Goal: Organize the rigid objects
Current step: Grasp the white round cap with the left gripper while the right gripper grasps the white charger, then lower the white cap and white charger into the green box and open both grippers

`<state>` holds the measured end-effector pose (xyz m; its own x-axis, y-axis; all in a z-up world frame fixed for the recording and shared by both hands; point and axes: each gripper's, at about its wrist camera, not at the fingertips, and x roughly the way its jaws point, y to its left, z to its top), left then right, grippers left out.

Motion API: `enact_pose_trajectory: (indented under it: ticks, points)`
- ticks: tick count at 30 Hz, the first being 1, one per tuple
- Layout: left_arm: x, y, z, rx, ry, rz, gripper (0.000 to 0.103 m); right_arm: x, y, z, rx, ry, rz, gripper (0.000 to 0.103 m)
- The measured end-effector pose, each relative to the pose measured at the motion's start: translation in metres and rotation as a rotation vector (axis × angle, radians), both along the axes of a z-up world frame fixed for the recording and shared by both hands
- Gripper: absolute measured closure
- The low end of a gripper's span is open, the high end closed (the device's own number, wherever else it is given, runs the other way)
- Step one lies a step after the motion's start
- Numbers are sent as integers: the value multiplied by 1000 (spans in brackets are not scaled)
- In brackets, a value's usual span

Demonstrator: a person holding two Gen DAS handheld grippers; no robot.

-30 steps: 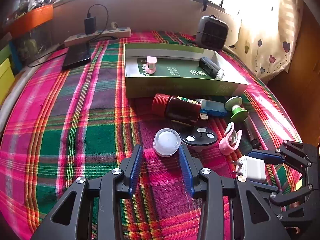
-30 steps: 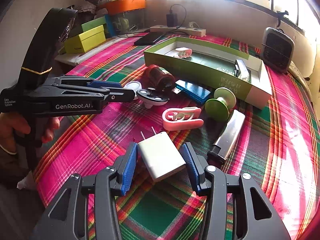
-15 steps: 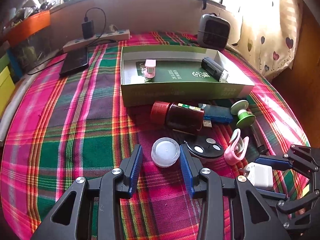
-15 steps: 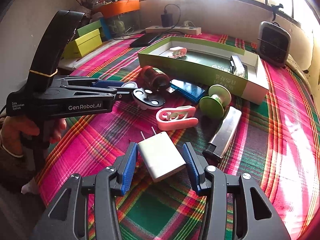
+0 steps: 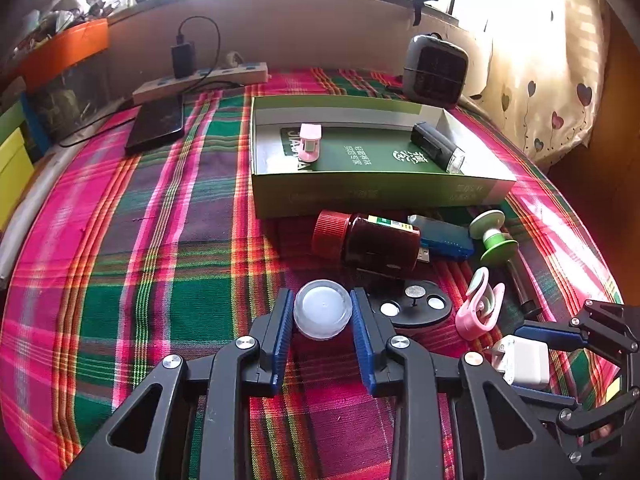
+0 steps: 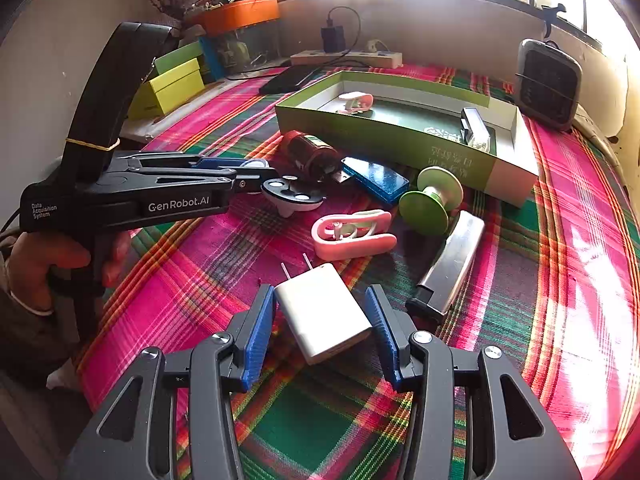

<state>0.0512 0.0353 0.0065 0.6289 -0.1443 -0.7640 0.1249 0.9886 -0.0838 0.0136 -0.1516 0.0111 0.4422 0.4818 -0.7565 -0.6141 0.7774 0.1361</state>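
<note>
Left wrist: left gripper (image 5: 322,312) closing on white cap (image 5: 322,314) on plaid cloth (image 5: 168,248), pads touching its sides, green box (image 5: 372,194) beyond; right wrist: right gripper (image 6: 320,316) half-open astride white charger (image 6: 322,312), pads just clear, pink clip (image 6: 352,234) near.

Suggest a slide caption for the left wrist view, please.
Left claw closing around a white round cap on plaid cloth.

Jar (image 5: 366,240) lying before the box (image 5: 376,194), stick (image 5: 440,236) right of it, clip (image 5: 309,142) in box.
</note>
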Motion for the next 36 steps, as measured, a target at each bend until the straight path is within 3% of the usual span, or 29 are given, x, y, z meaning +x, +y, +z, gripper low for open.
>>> enact_pose_trajectory:
  ticks: [18, 36]
  points:
    - [-3, 3, 3, -2, 1, 6, 76, 0, 0, 0, 0, 0, -3, 55]
    - [0, 0, 41, -5, -59, -6, 76, 9, -5, 31, 63, -41, -8, 55]
